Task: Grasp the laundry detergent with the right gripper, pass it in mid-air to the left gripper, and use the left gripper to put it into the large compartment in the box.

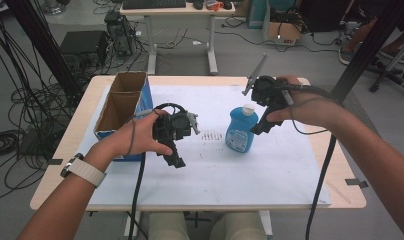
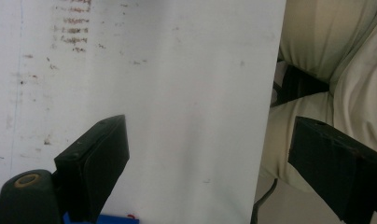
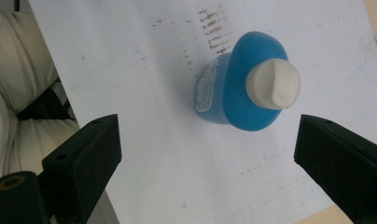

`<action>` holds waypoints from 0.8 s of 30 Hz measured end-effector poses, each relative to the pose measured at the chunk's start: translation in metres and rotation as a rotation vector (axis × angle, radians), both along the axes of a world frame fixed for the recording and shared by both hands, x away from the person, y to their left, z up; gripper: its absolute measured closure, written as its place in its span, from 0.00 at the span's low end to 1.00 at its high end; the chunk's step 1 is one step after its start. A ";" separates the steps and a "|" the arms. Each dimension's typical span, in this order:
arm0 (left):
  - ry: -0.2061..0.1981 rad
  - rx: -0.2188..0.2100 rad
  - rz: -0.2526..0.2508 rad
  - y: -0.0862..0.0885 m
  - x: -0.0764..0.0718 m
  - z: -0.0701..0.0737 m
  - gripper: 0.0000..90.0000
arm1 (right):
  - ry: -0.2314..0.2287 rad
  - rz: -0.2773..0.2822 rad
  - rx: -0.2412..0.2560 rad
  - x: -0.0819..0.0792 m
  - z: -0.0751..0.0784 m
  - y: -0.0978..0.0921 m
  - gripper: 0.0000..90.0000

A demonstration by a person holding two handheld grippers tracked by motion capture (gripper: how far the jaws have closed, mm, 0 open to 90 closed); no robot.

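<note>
The table (image 1: pixel 335 165) sat in a cluttered lab, cables trailing over the floor at the left of the frame and a second desk along the top edge; a white sheet (image 1: pixel 215 170) covered most of the wooden top. A blue bottle (image 1: pixel 242 129) with a white cap (image 1: pixel 248 108) stood upright just right of centre in the high view, near some brown smudges on the sheet. An open cardboard box (image 1: pixel 121 102) with blue sides stood at centre left.

The right gripper (image 1: pixel 264 125) hovered just right of the bottle, apart from it, jaws spread wide. In the right gripper view the bottle (image 3: pixel 242 84) lay above and between the two black jaws, not yet inside them. The left gripper (image 1: pixel 174 159) hung over bare sheet left of centre, jaws likewise wide apart and holding nothing.

To my eye the risk lay in the approach. The bottle looked tall and narrow-footed, so one jaw meeting its shoulder first could well tip it or shove it across the smooth sheet. Closing on the rounded upper body or the cap might let it squirt out of the grip. A low, square hold on the flat sides seemed safer. The left gripper, well apart, could not steady it.
</note>
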State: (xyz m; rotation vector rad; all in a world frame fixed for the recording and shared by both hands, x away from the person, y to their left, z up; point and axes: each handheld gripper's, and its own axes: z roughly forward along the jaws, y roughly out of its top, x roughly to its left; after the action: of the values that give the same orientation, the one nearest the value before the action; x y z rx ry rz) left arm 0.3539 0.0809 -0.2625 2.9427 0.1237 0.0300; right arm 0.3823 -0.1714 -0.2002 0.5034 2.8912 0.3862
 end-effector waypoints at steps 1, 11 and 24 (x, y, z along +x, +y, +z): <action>0.000 -0.004 -0.002 0.001 0.000 0.000 0.14 | 0.003 -0.016 0.003 0.001 -0.001 -0.001 0.08; 0.002 -0.006 0.002 0.001 0.001 -0.003 0.14 | 0.014 -0.131 0.027 0.012 -0.002 -0.007 0.09; 0.003 -0.003 0.003 0.001 0.000 -0.004 0.14 | 0.034 -0.223 0.020 0.017 -0.004 -0.012 0.09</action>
State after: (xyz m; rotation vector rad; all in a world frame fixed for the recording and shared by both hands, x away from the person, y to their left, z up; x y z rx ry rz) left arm 0.3542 0.0815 -0.2661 2.9396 0.1282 0.0265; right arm 0.3991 -0.1830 -0.2046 0.8331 2.8245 0.3744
